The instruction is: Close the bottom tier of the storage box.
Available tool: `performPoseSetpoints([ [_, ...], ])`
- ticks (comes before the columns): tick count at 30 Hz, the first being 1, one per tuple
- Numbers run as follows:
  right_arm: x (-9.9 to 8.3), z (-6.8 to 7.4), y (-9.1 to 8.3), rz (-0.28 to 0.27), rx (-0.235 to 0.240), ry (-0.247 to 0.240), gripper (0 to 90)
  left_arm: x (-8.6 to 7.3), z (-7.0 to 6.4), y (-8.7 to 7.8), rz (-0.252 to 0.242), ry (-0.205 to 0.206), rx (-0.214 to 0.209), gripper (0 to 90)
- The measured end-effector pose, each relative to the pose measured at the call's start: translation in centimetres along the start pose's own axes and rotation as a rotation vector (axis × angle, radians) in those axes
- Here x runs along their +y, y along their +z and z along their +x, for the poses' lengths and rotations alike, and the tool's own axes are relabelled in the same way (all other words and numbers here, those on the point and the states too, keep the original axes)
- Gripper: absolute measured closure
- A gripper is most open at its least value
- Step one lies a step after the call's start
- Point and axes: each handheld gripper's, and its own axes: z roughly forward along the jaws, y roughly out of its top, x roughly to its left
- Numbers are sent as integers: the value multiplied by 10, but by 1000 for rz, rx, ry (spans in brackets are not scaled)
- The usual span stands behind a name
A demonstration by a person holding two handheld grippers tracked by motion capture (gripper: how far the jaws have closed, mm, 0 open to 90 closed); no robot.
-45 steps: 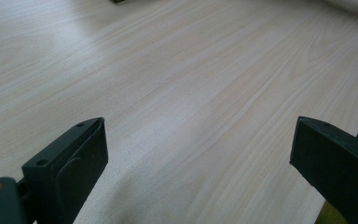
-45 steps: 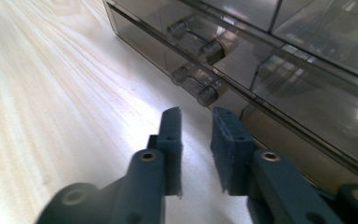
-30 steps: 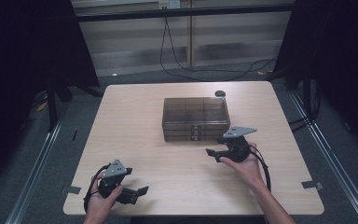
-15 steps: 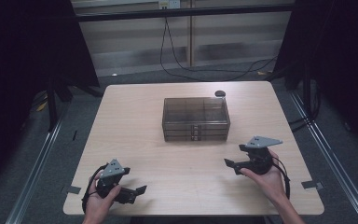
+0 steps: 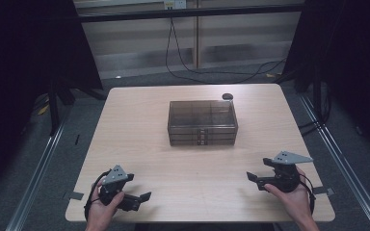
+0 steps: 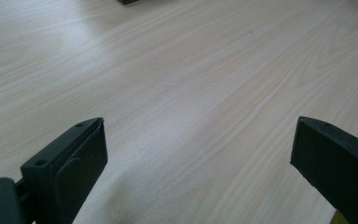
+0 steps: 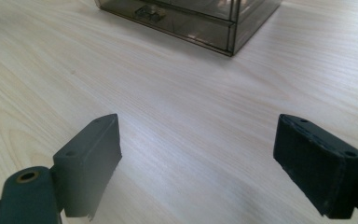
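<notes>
A smoky translucent drawer box (image 5: 202,122) stands in the middle of the pale wooden table (image 5: 139,120); its front corner with a small drawer handle is at the top of the right gripper view (image 7: 191,21). My left gripper (image 5: 143,198) rests low at the front left of the table, held by a hand, jaws wide open over bare wood (image 6: 198,135). My right gripper (image 5: 251,179) sits at the front right, also held by a hand, jaws wide open with nothing between them (image 7: 198,140).
A small dark round object (image 5: 227,96) lies on the table behind the box near the far edge. Cables run across the floor beyond the table. Dark frames and rails flank both sides.
My right gripper has pulled back from just in front of the box toward the front right edge of the table. The left gripper has hardly moved.
</notes>
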Motion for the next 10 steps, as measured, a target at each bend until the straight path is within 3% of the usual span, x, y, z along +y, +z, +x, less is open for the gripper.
performPoseSetpoints([
  [10,-14,-4,-7,7,-24,13,125,-1,0,-4,-21,-16,-2,34],
])
